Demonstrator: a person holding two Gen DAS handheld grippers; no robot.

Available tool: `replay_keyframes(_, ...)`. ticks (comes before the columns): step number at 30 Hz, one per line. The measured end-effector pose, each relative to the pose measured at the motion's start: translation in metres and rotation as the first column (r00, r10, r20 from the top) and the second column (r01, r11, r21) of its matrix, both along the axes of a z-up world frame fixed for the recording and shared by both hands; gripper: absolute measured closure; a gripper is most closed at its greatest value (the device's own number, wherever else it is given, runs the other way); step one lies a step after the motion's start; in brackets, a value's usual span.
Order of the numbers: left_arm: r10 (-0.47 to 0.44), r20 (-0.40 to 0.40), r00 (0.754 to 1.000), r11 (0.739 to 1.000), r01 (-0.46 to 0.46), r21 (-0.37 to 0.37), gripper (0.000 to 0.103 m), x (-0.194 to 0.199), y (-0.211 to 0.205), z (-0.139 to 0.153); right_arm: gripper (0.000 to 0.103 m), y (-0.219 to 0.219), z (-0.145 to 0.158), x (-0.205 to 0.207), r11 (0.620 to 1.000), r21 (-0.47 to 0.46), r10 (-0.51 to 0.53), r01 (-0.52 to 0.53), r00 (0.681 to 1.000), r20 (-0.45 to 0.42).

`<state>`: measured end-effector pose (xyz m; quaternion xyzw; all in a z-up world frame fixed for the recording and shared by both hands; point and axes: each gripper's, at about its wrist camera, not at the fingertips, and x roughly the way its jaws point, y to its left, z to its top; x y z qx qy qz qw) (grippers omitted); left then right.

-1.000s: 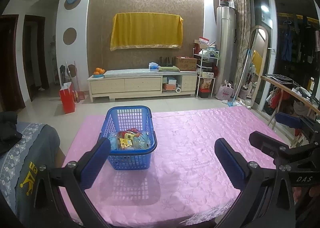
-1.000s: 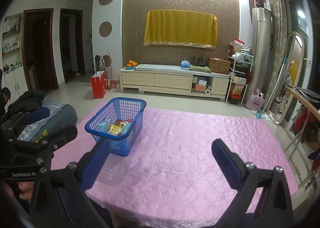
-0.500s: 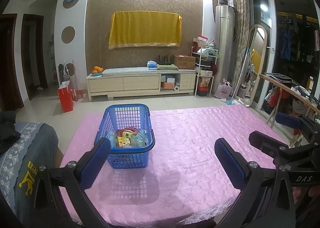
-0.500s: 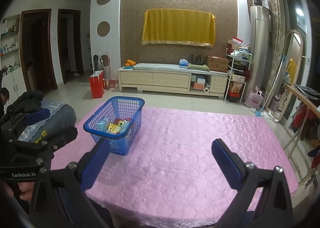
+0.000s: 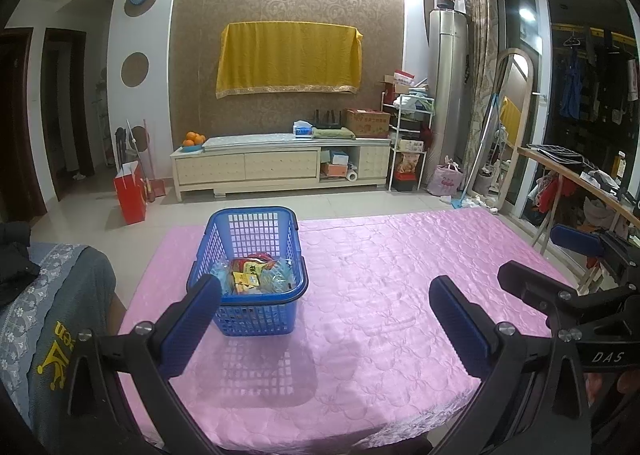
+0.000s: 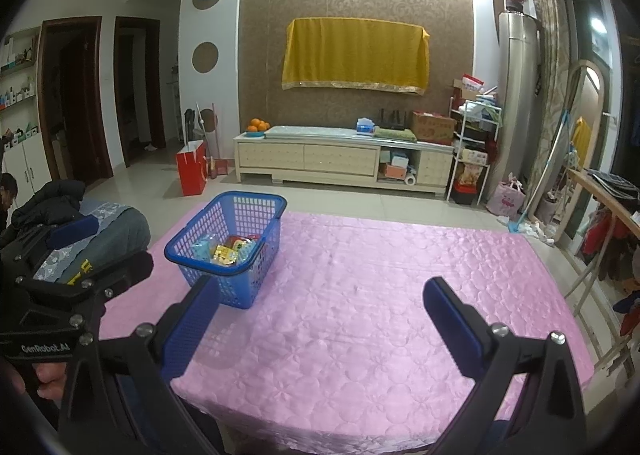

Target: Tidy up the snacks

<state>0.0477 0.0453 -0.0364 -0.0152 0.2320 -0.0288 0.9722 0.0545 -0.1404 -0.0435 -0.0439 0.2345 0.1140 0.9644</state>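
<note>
**A:** What is nearest to you?

**B:** Your left gripper (image 5: pixel 324 319) and your right gripper (image 6: pixel 318 319), each seen from its own camera. Both have their blue fingers spread wide apart with nothing between them. They are held level above the near edge of the table (image 5: pixel 400 295), pointing forward. From the right camera you can also see the left gripper at the far left, with your hand (image 6: pixel 44 375) wrapped around its handle.

**A:** And beyond them?

**B:** The table is covered by a pink quilted cloth. No loose packet shows on the cloth in either view.

**A:** Where are the snacks?

**B:** They lie in a blue plastic basket (image 5: pixel 248 275) standing upright toward the left edge of the table, about midway back. The snacks (image 5: pixel 256 275) are a small heap of packets on its floor: yellow, red and clear wrappers. I cannot read them or count them.

**A:** Which step are you on?

**B:** The view fits two stages. Either the packets have been gathered into the basket and the job is near its close, or they are waiting to be taken out and sorted. I cannot settle which.

**A:** What would a next move call for?

**B:** Any reach into the basket means clearing its tall mesh walls from above, and the left gripper is nearer to it.

**A:** And farthest away?

**B:** A low cabinet (image 5: pixel 280 167) against the wall.
</note>
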Motion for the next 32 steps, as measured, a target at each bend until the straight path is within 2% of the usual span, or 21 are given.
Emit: replay_keyframes(32, 0.001, -0.011, 1.000, 1.000, -0.001, -0.002, 0.000, -0.0011, 0.0041, -0.0012, 0.000, 0.0046, -0.0033, -0.0030, 1.000, -0.009, -0.005, 0.005, 1.000, -0.008)
